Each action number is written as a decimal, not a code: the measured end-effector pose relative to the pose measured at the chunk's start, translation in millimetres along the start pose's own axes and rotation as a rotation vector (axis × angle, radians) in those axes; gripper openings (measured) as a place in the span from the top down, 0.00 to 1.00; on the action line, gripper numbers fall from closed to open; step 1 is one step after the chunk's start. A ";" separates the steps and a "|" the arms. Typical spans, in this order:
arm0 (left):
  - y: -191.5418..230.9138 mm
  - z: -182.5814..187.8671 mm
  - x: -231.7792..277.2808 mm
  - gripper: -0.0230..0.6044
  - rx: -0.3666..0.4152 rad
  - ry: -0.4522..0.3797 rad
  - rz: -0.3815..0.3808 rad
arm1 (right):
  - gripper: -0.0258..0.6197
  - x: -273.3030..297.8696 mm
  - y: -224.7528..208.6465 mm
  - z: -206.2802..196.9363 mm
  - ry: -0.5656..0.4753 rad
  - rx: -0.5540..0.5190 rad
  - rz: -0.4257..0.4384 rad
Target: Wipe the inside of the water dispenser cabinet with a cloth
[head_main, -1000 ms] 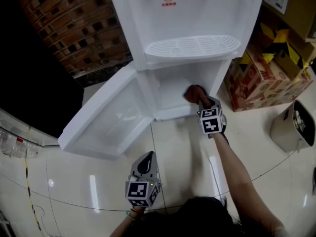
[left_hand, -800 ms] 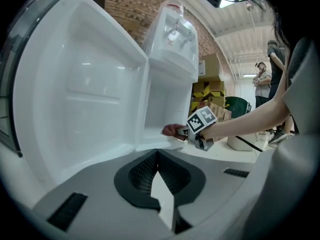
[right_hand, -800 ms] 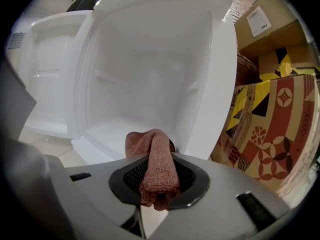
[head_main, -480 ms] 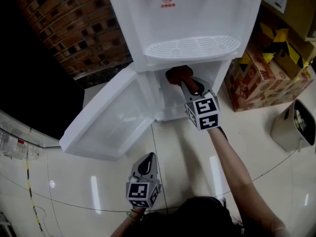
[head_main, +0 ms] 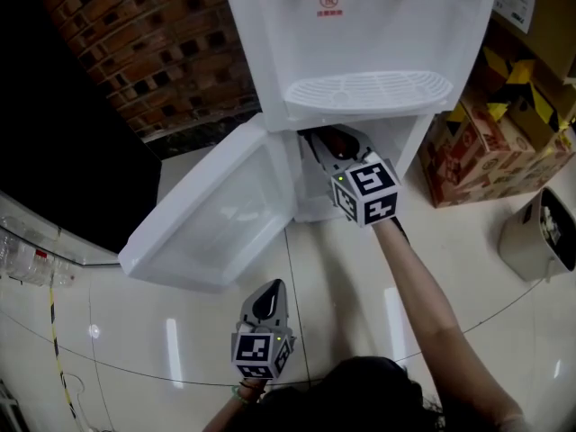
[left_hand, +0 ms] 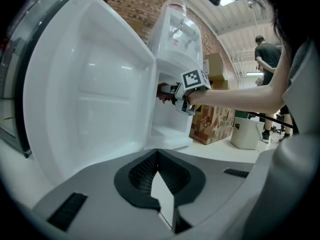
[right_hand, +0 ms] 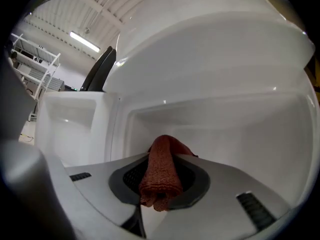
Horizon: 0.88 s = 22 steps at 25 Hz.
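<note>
right now the right hand-held gripper (head_main: 329, 149) is clamped on a rust-red cloth (right_hand: 161, 176), which is folded into a roll and sticks out past the tips along the gripper's own line. that line points into the open cabinet (right_hand: 235, 134) under the water dispenser (head_main: 360, 34), high up near its ceiling and towards the hinge side, where the door (head_main: 216, 214) swings out to the left. the back wall lies straight ahead of the cloth, but i cannot tell whether the cloth touches any surface. a wipe from here would probably mean pushing forward or sideways along the upper walls. the left hand-held gripper (head_main: 264, 302) hangs low over the floor, well apart from the cabinet, with its jaws drawn together on nothing. the right one is much the nearer.
</note>
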<state>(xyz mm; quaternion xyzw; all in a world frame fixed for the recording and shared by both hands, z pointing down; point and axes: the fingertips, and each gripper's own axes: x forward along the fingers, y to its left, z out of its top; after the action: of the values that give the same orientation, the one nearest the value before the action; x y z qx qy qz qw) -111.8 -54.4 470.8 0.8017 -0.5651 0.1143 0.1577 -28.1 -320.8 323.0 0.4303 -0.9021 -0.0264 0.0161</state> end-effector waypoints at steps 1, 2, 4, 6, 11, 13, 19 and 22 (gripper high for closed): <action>0.4 -0.9 -0.3 1.00 -0.004 0.001 0.001 | 0.83 1.5 3.0 -11.3 0.029 -0.008 0.009; 0.7 -1.7 -0.4 1.00 -0.007 0.002 0.001 | 0.83 2.9 6.1 -23.7 0.060 -0.017 0.018; 1.2 -2.7 -0.4 1.00 -0.011 0.002 0.001 | 0.83 4.9 11.6 -49.1 0.119 -0.028 0.031; 2.4 -3.2 -0.6 1.00 -0.014 0.001 0.004 | 0.83 5.6 15.8 -71.9 0.165 -0.025 0.037; 3.4 -4.5 -1.1 1.00 -0.022 0.003 0.008 | 0.83 5.0 31.4 -126.8 0.294 -0.034 0.071; 2.1 -4.5 -1.2 1.00 -0.022 0.003 0.007 | 0.83 1.7 36.1 -148.1 0.340 -0.035 0.079; 2.4 -3.8 -3.9 1.00 -0.021 0.002 0.010 | 0.83 -9.0 44.1 -164.5 0.419 -0.060 0.104; 4.5 -4.3 -3.8 1.00 -0.020 0.002 0.016 | 0.83 -2.1 18.0 -130.9 0.309 -0.082 0.049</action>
<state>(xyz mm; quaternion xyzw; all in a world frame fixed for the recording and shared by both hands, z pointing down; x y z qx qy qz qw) -117.4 -50.8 474.0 0.7955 -0.5724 0.1104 0.1655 -34.0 -312.3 454.8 0.4060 -0.8974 0.0039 0.1730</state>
